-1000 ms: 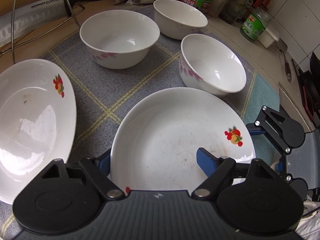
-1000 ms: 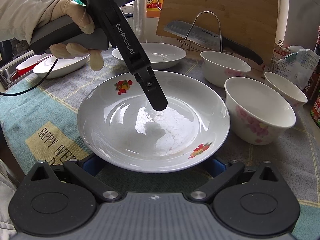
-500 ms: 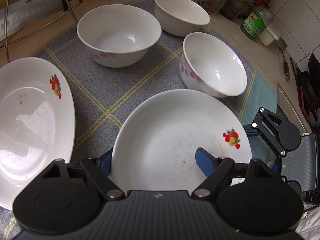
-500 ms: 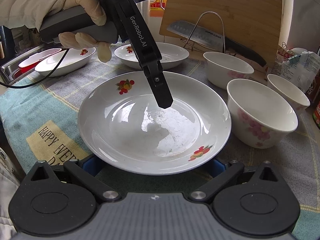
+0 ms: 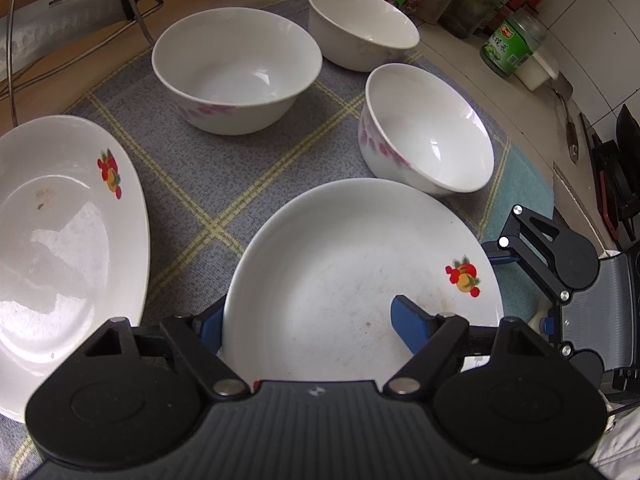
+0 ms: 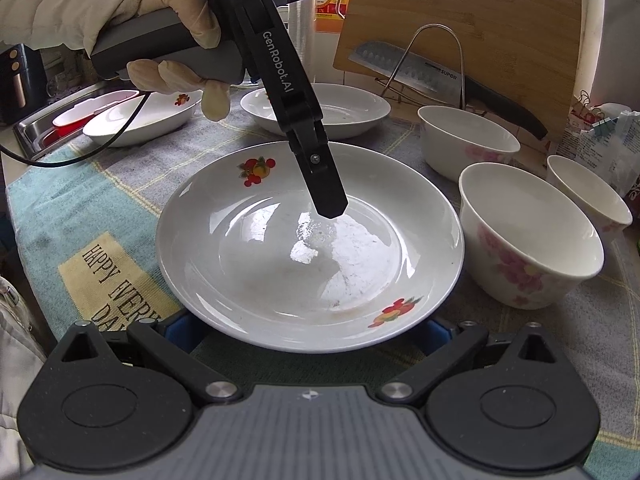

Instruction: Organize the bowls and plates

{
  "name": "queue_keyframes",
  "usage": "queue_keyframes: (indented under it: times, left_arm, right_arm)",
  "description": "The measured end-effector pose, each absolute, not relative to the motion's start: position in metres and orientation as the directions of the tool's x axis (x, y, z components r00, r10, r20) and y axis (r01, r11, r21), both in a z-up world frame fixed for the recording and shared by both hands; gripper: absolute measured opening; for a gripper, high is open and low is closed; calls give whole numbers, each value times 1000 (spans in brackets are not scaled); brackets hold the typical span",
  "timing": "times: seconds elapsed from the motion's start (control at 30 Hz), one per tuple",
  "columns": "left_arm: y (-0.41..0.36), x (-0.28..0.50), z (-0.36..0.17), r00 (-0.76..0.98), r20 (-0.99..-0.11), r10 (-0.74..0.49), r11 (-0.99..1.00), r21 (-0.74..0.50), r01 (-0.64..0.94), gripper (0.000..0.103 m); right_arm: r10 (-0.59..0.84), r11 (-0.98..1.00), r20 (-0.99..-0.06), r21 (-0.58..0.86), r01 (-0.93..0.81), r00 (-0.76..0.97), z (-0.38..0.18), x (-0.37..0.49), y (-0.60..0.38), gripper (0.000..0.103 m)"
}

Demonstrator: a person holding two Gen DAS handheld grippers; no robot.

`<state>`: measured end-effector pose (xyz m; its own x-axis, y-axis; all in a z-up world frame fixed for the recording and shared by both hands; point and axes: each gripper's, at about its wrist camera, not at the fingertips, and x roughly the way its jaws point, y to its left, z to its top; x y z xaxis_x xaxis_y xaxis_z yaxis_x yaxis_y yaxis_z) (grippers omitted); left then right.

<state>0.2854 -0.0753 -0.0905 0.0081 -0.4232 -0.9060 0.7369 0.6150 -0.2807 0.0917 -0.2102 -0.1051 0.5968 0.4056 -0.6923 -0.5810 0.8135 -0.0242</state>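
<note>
Centre plate: the white plate [image 5: 340,280] with fruit decals sits flat on the checked cloth [image 5: 208,184], right in the middle of the desk [image 5: 460,60].
Left claw: the left claw [image 5: 306,312] is open and tilted steeply down. One blue finger is over the plate's well and the other is outside its left rim, so the rim runs between them. Nothing is pinched.
Left hand: a gloved hand [image 6: 180,20] holds the grey handle above the plate. Seen from the right wrist, that fingertip is down at the plate's inner surface. I can't tell whether it touches.
Right claw: the right claw [image 6: 308,336] is spread wide and low at the plate's near edge. Both blue fingers are tucked partly under the rim. No squeeze is visible.
Bowls: there are three white bowls with pink flowers. The wide bowl [image 5: 236,68] and the far bowl [image 5: 360,24] sit at the back. The near bowl [image 5: 428,128] is just beside the plate.
Other plates: a second plate [image 5: 60,240] is off to the left. An oval dish [image 6: 148,116] sits further along, near the sink.
Backdrop: a knife [image 5: 52,12] rests on a wire rack against the bamboo cutting board [image 6: 480,20].
</note>
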Motion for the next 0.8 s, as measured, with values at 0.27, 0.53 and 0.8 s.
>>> queue_keyframes:
  times: [0.27, 0.53, 0.8]
  left_arm:
    - [-76, 285, -91, 10, -907, -420, 613, -276, 740, 82]
    - [-75, 282, -91, 16, -907, -422, 603, -267, 752, 82]
    - [-76, 284, -91, 20, -906, -424, 598, -263, 757, 82]
  right_arm:
    - [408, 812, -696, -19, -583, 591, -105, 94, -209, 103]
    - [389, 816, -712, -28, -577, 584, -104, 94, -206, 103]
    - [390, 825, -705, -18, -565, 593, -106, 94, -208, 103]
